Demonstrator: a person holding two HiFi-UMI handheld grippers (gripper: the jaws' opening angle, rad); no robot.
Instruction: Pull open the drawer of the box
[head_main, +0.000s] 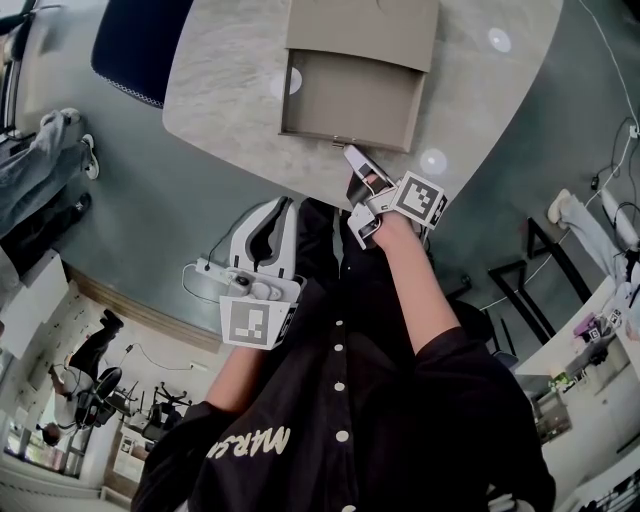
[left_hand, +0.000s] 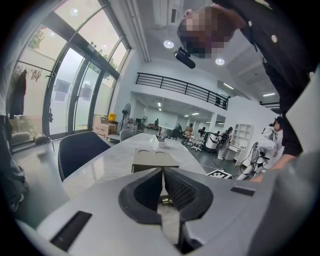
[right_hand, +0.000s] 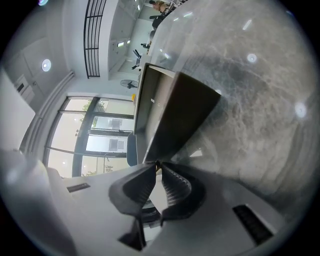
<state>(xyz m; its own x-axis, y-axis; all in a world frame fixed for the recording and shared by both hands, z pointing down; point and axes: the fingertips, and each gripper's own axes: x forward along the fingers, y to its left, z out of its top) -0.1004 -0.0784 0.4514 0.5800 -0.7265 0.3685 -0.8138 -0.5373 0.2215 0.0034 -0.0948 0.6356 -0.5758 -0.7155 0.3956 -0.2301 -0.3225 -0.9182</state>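
A: What's on the far left?

B: A dark blue chair at the far left edge of the pale marble desk.

A: And the left gripper?

B: It hangs near the person's body, off the desk and well apart from the box. In the left gripper view its ribbed fingers are pressed together with nothing between them, pointing along the desk toward the box.

A: Where's the box?

B: On the desk at the far middle, a flat tan box. Its drawer sticks out toward the near edge of the desk, open on top, and the inside looks bare.

A: So the right gripper is on it?

B: Yes, just right of centre, at the near desk edge. Its tips meet the drawer's near front wall. In the right gripper view the fingers close on a small brass-coloured knob at that wall's middle, pinched right at their tips.

A: The right hand?

B: It wraps the gripper behind the marker cube, with the forearm running back to a dark sleeve.
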